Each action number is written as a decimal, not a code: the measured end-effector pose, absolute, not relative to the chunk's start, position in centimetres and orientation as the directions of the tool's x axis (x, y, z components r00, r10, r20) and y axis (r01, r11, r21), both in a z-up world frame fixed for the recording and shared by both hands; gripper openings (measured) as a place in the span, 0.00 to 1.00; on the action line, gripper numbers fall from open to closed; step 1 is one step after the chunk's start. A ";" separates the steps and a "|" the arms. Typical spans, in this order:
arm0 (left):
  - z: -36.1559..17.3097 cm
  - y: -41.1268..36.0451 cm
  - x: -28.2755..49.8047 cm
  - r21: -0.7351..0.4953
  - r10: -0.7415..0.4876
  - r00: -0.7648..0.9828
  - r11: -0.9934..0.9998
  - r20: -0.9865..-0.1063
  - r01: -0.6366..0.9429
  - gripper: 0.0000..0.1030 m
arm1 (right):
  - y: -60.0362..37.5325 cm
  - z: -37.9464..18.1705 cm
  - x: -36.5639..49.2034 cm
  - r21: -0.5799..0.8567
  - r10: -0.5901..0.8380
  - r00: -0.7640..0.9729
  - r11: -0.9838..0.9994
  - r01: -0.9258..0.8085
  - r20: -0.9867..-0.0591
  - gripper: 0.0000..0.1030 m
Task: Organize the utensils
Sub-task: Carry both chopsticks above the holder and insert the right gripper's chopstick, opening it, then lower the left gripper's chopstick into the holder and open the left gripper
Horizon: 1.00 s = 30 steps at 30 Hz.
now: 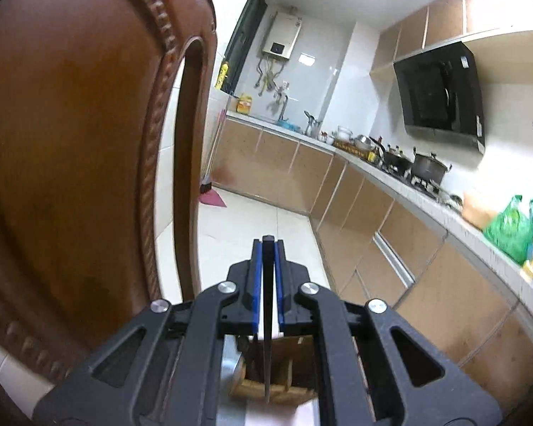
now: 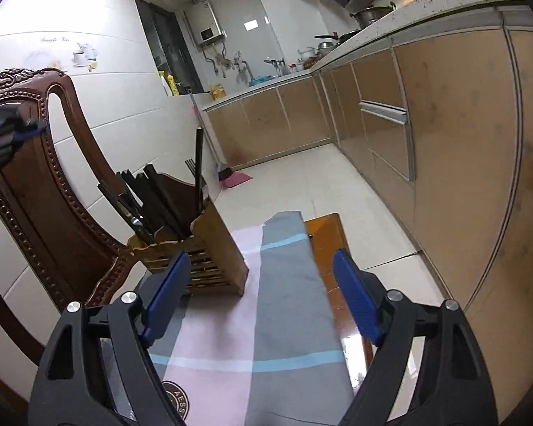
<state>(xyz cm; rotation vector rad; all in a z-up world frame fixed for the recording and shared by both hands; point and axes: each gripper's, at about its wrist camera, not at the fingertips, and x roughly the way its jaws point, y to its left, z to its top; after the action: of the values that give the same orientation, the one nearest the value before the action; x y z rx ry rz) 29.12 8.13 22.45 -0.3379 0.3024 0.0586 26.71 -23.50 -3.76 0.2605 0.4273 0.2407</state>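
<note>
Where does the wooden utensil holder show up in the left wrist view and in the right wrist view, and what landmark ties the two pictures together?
Left wrist: the wooden utensil holder sits at bottom centre, seen from above behind the left gripper, below the thin dark utensil it clamps.
Right wrist: the holder stands left of centre on the striped cloth, full of dark utensils, beyond the open right gripper.
Shared landmark: the carved wooden chair back.

Bright daylit views, fisheye-bent edges, slight blur.
</note>
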 end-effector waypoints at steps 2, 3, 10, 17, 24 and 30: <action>22.8 8.0 30.3 -0.324 0.007 0.957 0.940 -0.290 -0.105 0.06 | -23.5 -3.6 26.7 0.284 0.290 0.884 0.940 -0.191 -0.367 0.78; 22.7 7.8 30.9 -0.319 0.012 0.957 0.941 -0.290 -0.108 0.06 | -23.4 -3.5 26.7 0.278 0.294 0.884 0.940 -0.198 -0.364 0.78; 16.5 6.2 35.6 -0.302 -0.023 0.916 0.947 -0.401 -0.109 0.06 | -23.6 -3.2 27.0 0.299 0.317 0.876 0.930 -0.212 -0.363 0.78; 6.7 4.1 27.7 -0.168 -0.025 0.848 0.983 -0.530 -0.076 0.73 | -22.3 -2.9 26.5 0.268 0.341 0.864 0.930 -0.252 -0.370 0.78; 3.4 1.6 18.3 -0.050 0.004 0.805 0.998 -0.593 -0.042 0.96 | -20.1 -3.6 25.4 0.207 0.357 0.832 0.933 -0.295 -0.425 0.80; 1.7 0.9 16.4 -0.003 0.040 0.776 0.999 -0.630 -0.054 0.96 | -18.0 -4.0 22.5 0.140 0.335 0.817 0.942 -0.306 -0.469 0.90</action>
<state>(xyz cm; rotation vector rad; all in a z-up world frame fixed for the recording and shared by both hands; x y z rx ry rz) 16.39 0.87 1.67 -0.0214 0.6809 0.0505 22.53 -17.96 -4.03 0.0591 0.5103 0.3416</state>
